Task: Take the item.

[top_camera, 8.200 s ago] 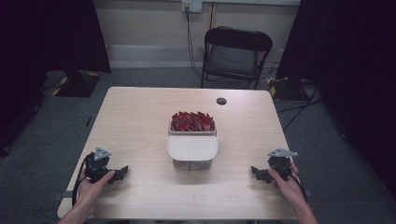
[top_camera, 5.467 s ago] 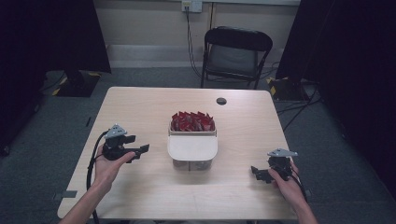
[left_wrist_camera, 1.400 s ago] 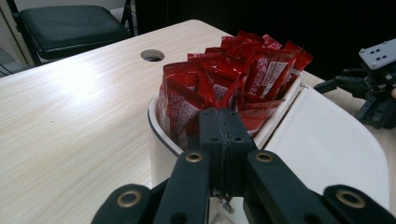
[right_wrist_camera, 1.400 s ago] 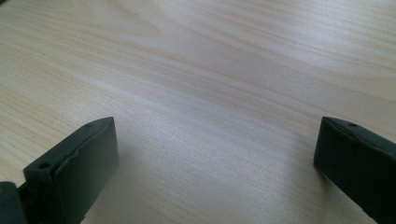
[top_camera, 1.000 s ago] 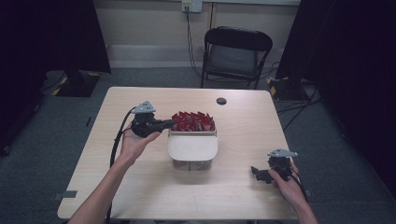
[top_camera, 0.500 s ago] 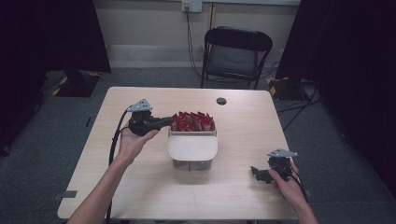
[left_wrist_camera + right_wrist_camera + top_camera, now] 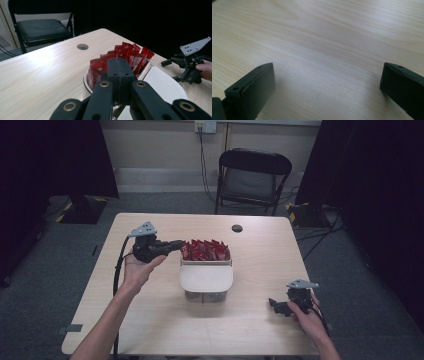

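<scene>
Two claws are mine, one in each hand. My left claw [image 7: 176, 245] has its jaws pressed flat together with nothing between them, and it hangs above the table [image 7: 150, 320] with its tips at the near edge of the red packets [image 7: 205, 250]. Those packets stand upright in a tight row just ahead of the tips, packed into the back part of a white tub [image 7: 206, 279]. Beyond the tips and a little lower lies the tub's front part, a smooth white flap or lid. The tub's rim sits right under my closed jaws, so it stands between them and the lower halves of the packets.

Past the packets, well off from the left claw, a small round hole [image 7: 237, 228] sits in the tabletop, and farther still a black folding chair [image 7: 252, 177] stands on the floor.

My right claw [image 7: 278, 305] rests low on the table, well apart from the tub, its jaws spread wide over bare wood. My right hand [image 7: 310, 317] grips it from behind.
</scene>
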Available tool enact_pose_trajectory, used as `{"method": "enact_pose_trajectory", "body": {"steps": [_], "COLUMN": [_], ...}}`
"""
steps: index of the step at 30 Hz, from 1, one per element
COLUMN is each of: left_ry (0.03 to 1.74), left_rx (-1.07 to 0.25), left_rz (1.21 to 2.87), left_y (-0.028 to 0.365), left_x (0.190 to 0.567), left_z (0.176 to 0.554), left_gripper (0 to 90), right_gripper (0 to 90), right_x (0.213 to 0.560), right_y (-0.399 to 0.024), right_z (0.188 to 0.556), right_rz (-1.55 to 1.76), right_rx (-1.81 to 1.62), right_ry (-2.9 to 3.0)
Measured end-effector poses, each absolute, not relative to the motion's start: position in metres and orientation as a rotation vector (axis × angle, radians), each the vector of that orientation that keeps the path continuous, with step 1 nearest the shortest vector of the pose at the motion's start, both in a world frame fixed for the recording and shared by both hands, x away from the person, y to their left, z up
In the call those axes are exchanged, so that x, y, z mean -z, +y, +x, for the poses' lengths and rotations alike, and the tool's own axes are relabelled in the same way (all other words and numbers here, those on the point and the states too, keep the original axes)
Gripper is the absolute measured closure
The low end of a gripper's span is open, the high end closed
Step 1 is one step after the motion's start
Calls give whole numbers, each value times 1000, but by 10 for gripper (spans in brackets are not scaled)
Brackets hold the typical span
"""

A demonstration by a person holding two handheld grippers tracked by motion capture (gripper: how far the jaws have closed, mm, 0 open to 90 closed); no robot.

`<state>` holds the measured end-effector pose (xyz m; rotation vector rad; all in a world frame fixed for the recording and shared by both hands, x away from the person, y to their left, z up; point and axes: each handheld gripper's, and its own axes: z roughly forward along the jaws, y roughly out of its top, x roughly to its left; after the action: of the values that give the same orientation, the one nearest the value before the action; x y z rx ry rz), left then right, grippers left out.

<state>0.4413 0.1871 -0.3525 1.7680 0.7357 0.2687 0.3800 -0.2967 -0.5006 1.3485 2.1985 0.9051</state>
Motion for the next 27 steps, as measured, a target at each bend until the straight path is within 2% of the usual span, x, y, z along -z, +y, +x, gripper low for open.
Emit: {"method": "enact_pose_trajectory", "body": {"steps": [27], "left_ry": [698], "left_rx": [-292], "left_rz": [1740], "left_y": [188], "left_x": [332], "left_z": [432], "left_gripper": [900], "right_gripper": [0], "right_x": [501], "right_y": [-297], "right_z": [380], "right_rz": [1349], "right_rx": [-905], "right_ry": [2199]}}
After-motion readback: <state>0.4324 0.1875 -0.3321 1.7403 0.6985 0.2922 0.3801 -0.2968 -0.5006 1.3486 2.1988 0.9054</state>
